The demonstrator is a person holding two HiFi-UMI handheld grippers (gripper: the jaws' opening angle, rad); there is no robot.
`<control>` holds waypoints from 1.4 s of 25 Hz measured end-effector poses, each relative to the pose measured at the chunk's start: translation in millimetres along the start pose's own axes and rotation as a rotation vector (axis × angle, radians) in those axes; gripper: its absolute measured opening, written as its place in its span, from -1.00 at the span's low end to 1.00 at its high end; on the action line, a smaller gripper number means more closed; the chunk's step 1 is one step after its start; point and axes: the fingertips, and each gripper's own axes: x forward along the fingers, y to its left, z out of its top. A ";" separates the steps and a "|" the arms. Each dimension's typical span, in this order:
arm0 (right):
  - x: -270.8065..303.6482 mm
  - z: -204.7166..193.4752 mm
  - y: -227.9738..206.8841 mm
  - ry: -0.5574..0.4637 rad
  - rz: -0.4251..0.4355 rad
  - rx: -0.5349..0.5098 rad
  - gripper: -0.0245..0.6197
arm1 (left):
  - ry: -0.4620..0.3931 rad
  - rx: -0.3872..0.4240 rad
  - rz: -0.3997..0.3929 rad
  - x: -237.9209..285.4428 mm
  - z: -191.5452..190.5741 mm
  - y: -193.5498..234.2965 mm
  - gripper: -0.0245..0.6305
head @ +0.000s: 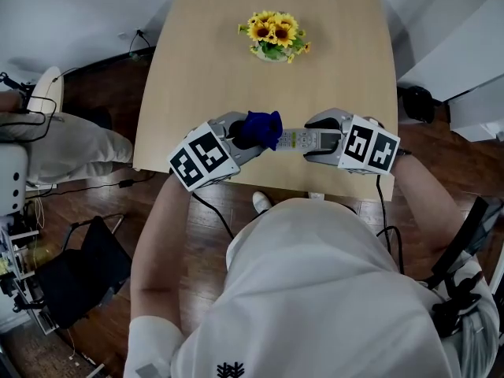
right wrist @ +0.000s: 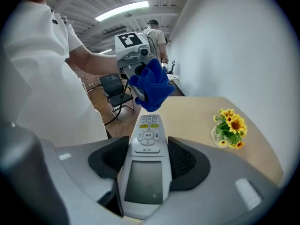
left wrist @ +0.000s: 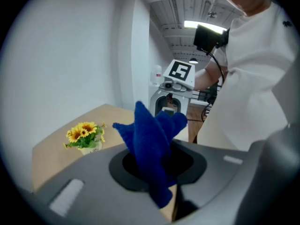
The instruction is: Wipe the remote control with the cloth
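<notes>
"Where's the remote control (right wrist: 146,168)?"

"Clamped between the right gripper's (head: 313,140) jaws, above the table's (head: 197,77) six o'clock edge. Its button end points toward nine o'clock in the head view."

"And the cloth (head: 261,128)?"

"It's blue and bunched, pinched in the left gripper's (head: 248,136) closed jaws, right at the remote's nine o'clock tip."

"Anything else?"

"Sunflowers (head: 273,35) stand at the table's twelve o'clock, well apart."
</notes>
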 end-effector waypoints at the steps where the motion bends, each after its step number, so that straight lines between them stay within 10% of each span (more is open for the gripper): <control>1: 0.4 0.0 -1.1 0.001 0.000 -0.002 -0.11 | -0.007 -0.009 0.000 -2.5 1.6 -0.4 -0.60; 13: 18.6 26.0 14.4 -0.023 0.055 -0.066 -0.11 | -0.145 0.115 -0.107 38.4 79.3 -38.5 -0.60; 35: 18.3 -22.5 -18.0 0.024 -0.002 0.010 -0.11 | -0.062 -0.090 0.024 -10.7 -18.5 -7.7 -0.60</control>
